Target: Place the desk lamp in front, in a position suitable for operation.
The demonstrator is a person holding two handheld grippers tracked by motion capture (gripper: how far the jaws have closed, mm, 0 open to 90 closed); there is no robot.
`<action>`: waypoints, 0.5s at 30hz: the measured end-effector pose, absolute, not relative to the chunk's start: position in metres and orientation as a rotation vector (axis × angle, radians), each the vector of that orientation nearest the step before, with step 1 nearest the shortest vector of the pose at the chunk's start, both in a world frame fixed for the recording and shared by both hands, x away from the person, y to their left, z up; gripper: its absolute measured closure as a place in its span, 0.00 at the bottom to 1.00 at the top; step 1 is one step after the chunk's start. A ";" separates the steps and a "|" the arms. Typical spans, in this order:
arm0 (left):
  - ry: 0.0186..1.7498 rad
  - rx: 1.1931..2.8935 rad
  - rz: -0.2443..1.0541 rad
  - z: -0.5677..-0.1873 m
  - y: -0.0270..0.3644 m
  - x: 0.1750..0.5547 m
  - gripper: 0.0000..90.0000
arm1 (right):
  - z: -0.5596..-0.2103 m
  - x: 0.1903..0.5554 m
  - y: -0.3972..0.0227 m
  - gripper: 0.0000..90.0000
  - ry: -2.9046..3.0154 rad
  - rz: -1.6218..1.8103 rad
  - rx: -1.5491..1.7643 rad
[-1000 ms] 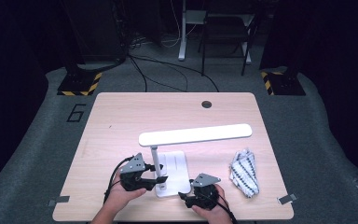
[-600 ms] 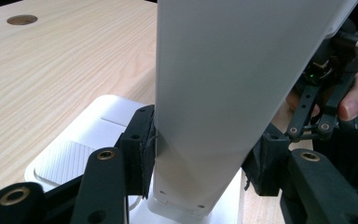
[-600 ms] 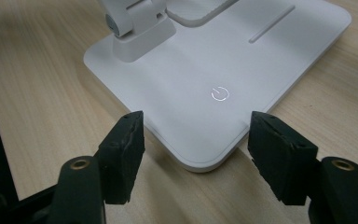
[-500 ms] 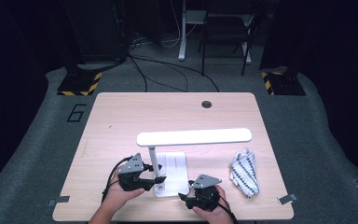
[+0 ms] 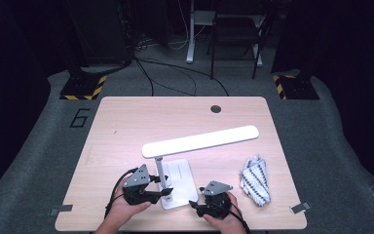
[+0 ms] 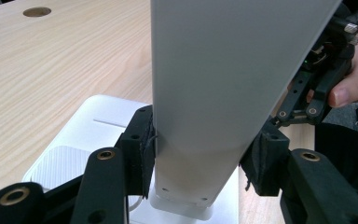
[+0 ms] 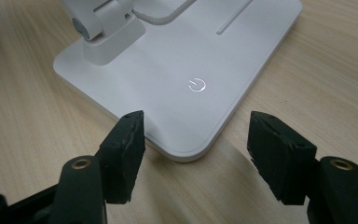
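While the white desk lamp stands near the front edge of the table, its long head reaches to the right above the wood. The left hand-held gripper has its jaws closed around the lamp's flat upright stem, with both pads against it. The right hand-held gripper stands open just before the corner of the lamp base, holding nothing; its jaws have just been closing a little. A striped cloth lies to the right, apart from the lamp. The far half of the table is free. Grey floor lies around the table, and dark stands rise behind it.
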State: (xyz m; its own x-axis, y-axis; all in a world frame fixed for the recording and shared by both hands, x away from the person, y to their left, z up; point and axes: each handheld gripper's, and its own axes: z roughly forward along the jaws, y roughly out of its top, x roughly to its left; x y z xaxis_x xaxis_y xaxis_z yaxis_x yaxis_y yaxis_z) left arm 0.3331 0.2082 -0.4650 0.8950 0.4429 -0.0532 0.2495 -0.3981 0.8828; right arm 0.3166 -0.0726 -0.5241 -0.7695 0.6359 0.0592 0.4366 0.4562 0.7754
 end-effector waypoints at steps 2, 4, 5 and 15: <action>0.499 2.005 0.231 -0.465 0.209 0.333 0.57 | -0.524 0.318 -0.073 0.41 2.462 1.214 0.930; 0.500 2.004 0.220 -0.465 0.210 0.333 0.57 | -0.524 0.319 -0.073 0.41 2.462 1.214 0.935; 0.507 2.002 0.217 -0.465 0.209 0.333 0.57 | -0.524 0.320 -0.073 0.41 2.466 1.211 0.934; 0.527 2.009 0.300 -0.464 0.205 0.329 0.58 | -0.515 0.319 -0.076 0.42 2.424 1.230 0.912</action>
State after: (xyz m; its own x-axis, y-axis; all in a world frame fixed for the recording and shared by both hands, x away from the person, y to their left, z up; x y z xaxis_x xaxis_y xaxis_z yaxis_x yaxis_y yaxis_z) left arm 0.3287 0.2050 -0.4643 0.8743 0.4852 -0.0111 0.2380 -0.4087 0.8811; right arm 0.3190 -0.0764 -0.5146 -0.7638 0.6443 0.0387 0.4117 0.4401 0.7980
